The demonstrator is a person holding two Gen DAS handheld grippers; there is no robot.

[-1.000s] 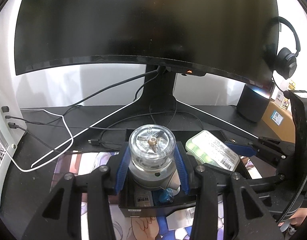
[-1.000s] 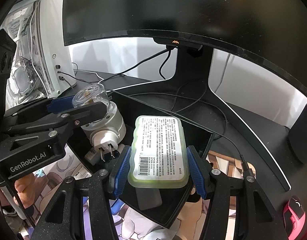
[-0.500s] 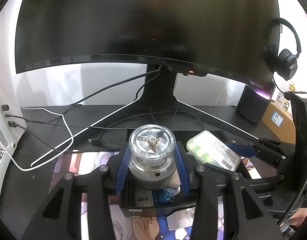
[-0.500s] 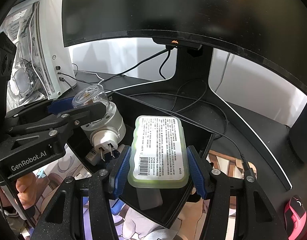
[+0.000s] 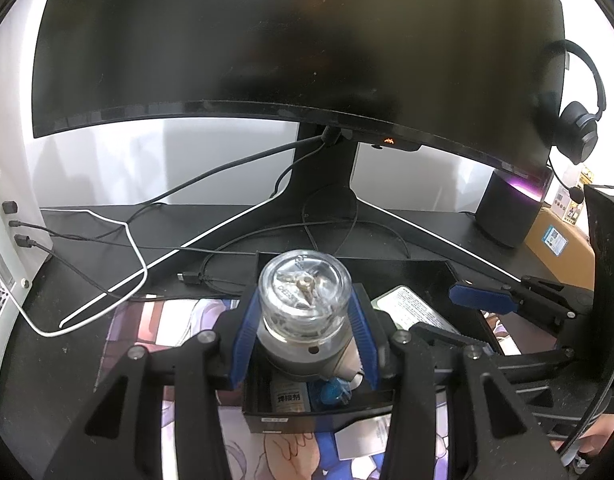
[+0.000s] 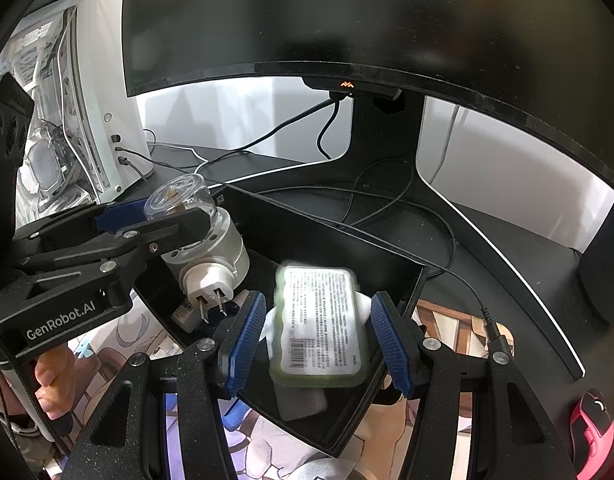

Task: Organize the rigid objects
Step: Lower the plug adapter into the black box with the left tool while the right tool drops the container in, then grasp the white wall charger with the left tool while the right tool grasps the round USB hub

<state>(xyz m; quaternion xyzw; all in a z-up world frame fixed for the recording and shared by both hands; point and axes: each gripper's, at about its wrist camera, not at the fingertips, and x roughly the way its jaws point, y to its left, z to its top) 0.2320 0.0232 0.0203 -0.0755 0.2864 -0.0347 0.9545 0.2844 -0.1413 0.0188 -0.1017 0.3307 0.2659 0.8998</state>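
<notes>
Green pack (image 6: 321,326) lies in the black tray (image 6: 307,240) between parted right tongs (image 6: 318,340); left tongs (image 5: 303,330) grip the plug adapter (image 5: 305,314), unplaced.

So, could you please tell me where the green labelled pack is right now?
In the right wrist view the green labelled pack sits low in the black tray, loose between the open right tool's blue pads, right of the plug-in device.
</notes>
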